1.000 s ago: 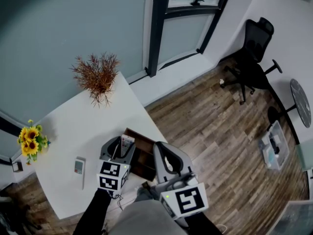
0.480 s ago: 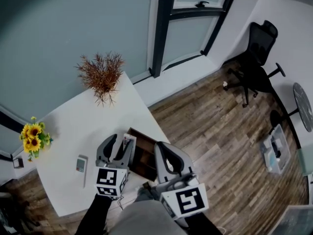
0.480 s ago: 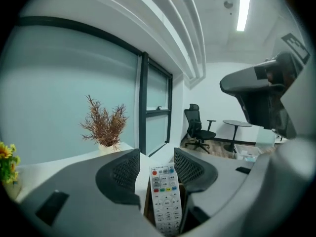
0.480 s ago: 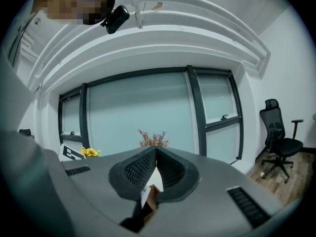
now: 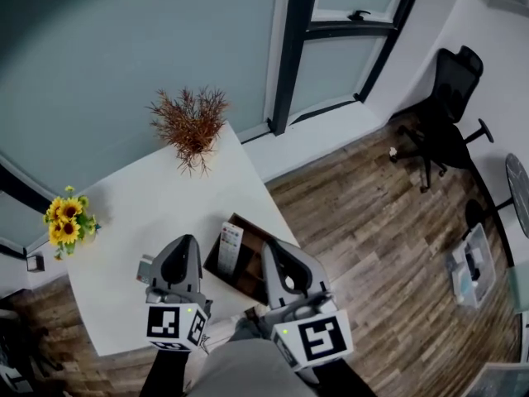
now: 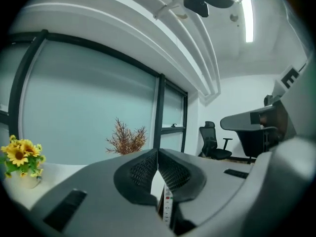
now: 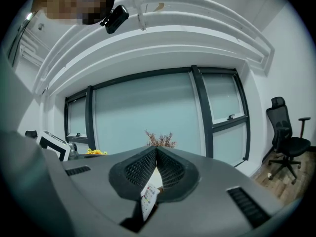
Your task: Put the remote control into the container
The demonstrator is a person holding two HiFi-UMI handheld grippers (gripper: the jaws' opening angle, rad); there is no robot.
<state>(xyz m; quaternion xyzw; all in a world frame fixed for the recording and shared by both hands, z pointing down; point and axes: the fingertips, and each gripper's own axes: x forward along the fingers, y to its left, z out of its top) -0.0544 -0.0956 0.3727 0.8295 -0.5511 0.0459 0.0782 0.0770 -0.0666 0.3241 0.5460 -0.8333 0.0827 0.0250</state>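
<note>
Remote control (image 5: 230, 246) lies in the container (image 5: 250, 267), lower centre. Left gripper (image 5: 186, 241) has just been closing, its jaws pressed together on nothing; right gripper (image 5: 271, 246) looks pressed together too, seemingly empty. Best to withdraw gently, clear of the container's rim.

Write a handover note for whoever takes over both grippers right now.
Left gripper: jaws have just closed, nothing between them, back from the container.
Right gripper: shut, empty, near the container.
Long white remote control: inside the dark brown wooden container on the white table.
Done: remote placed and released.
Left: nothing, unless the small white remote on the table goes in too.
</note>
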